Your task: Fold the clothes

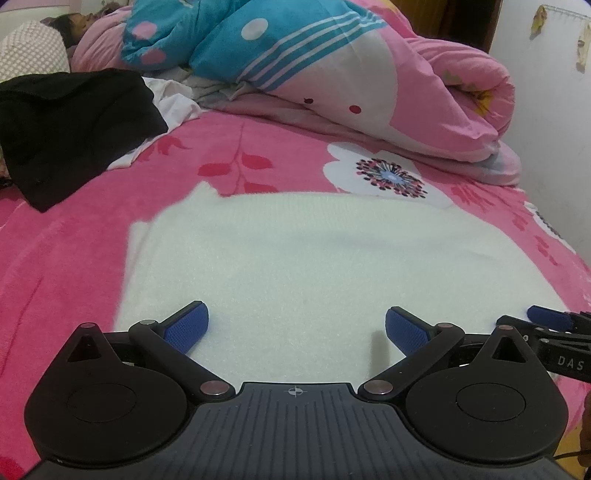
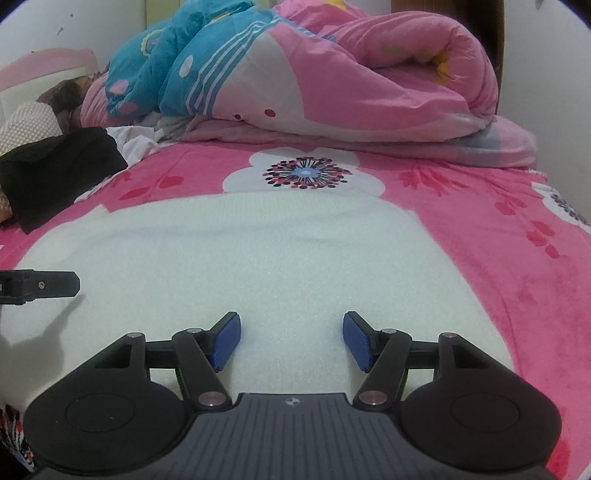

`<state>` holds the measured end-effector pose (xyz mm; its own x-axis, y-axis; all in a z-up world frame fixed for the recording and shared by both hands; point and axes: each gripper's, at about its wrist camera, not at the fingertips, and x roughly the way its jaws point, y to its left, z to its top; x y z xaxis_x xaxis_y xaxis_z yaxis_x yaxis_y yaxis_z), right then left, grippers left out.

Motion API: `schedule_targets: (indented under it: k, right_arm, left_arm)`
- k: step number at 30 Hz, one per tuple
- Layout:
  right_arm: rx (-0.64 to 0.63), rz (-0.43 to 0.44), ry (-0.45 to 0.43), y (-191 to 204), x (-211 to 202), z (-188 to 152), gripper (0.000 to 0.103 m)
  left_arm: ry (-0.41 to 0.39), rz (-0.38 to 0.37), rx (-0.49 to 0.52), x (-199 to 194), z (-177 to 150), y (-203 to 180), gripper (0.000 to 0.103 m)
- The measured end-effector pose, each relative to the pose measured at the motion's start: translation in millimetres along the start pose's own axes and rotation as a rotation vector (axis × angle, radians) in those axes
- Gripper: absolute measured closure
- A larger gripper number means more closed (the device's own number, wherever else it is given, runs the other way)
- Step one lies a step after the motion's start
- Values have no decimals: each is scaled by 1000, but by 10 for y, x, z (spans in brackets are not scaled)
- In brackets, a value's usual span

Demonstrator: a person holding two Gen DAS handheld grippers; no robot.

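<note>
A white knitted garment lies flat on the pink flowered bedspread; it also shows in the right wrist view. My left gripper is open and empty, low over the garment's near part. My right gripper is open and empty over the same garment, to the right of the left one. The right gripper's tip shows at the right edge of the left wrist view. The left gripper's finger shows at the left edge of the right wrist view.
A black garment lies at the far left on white cloth. A rolled pink and blue duvet lies across the back of the bed. A person lies at the far left. A white wall stands at the right.
</note>
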<state>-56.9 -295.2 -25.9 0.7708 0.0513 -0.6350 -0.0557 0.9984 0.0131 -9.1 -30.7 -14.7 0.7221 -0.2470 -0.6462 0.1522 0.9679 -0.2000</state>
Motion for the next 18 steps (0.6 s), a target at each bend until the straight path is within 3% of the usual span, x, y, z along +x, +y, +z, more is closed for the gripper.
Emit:
schedule_targets:
  k: [9,15,18]
  right_arm:
    - [5,2,-10,-11,8,-14,37]
    - [1,-1,-19,7,7,-30,36]
    - [1,0,-22,7,6,-36,36]
  left_arm:
    - [9,11,-34,-79,73,-22,0]
    - [-11,67,33,-130,44,-120,0]
    - [18,93,46,-44,-3,-137,0]
